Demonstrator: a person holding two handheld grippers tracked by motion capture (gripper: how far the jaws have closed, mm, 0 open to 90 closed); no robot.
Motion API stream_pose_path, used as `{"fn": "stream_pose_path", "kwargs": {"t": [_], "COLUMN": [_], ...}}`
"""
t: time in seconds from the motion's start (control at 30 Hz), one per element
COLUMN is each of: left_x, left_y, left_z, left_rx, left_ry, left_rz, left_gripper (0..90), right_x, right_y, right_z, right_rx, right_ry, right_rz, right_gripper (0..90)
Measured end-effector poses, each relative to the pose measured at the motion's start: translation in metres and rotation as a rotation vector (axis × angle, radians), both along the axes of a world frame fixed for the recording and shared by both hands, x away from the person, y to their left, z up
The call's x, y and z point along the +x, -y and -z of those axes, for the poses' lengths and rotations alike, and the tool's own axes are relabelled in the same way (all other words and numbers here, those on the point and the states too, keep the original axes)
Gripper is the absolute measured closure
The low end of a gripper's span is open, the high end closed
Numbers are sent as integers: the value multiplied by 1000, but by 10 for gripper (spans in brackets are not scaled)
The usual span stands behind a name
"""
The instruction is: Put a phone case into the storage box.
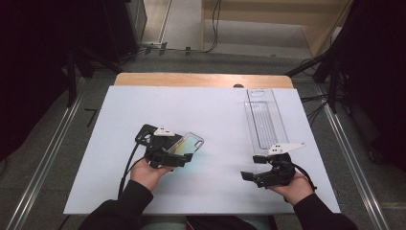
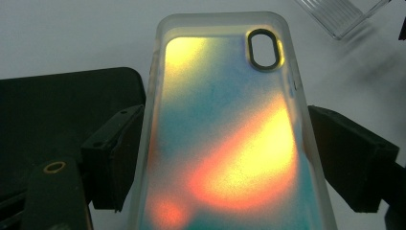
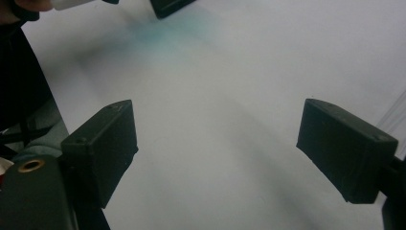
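A person seated at a bench (image 1: pixel 201 79) covered with a white sheet (image 1: pixel 220 120) works a hand-held gripper in each hand. The left hand-held gripper (image 1: pixel 178 154) clamps a translucent phone case (image 1: pixel 187 143) across its width; in the left gripper view the two black jaws press against the long edges of the phone case (image 2: pixel 225 139), whose back glows in iridescent yellow, orange and teal, with the dark oval camera cutout (image 2: pixel 264 49) at the far end. In the high view the case is held just above the sheet at the left of centre, tilted, its far end pointing up and to the right, and a faint teal tint falls on the sheet below it. The right hand-held gripper (image 1: pixel 249 176) hangs low over the sheet near the front right of the bench, its jaws standing wide apart with nothing between them; the right gripper view shows only bare white sheet (image 3: pixel 215 120) between the two black jaws. A clear plastic tray (image 1: pixel 265 120) lies lengthwise on the right side of the sheet, its near end just beyond the right hand-held gripper and well apart from the phone case. A corner of that ribbed clear plastic tray (image 2: pixel 340 14) shows at the top right of the left gripper view. Dark sleeves cover both forearms.
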State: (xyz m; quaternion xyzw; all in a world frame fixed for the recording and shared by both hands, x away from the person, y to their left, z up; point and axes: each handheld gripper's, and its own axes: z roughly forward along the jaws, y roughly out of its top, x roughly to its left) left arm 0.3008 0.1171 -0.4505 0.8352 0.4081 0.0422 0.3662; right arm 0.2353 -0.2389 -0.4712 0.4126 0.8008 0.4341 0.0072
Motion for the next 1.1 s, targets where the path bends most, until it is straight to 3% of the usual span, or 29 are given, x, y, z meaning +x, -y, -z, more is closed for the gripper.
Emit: {"fn": "stream_pose_path", "kwargs": {"t": [0.17, 0.33, 0.53, 0.67, 0.87, 0.9, 1.1], "left_x": [-5, -6, -8, -10, -13, -14, -19], "left_y": [7, 13, 18, 21, 22, 23, 29], "left_z": [5, 9, 15, 19, 23, 23, 27], "left_rx": [-4, -49, -67, -72, -123, -130, -127], "left_ry": [27, 49, 76, 112, 154, 178, 230], "left_rz": [-17, -44, -64, -81, -104, -103, -107], "left_gripper": [167, 167, 167, 167, 167, 167, 166], "right_x": [1, 3, 5, 5, 13, 17, 19], "right_y": [-5, -10, -18, -26, -32, -34, -43], "right_z": [-4, -8, -13, -17, -23, -25, -30], "right_rx": [1, 12, 27, 3, 27, 40, 33], "right_ry": [6, -8, -15, -5, -17, -23, -9], "right_rz": [8, 29, 41, 47, 75, 86, 101], "right_gripper": [118, 119, 120, 121, 121, 122, 121]}}
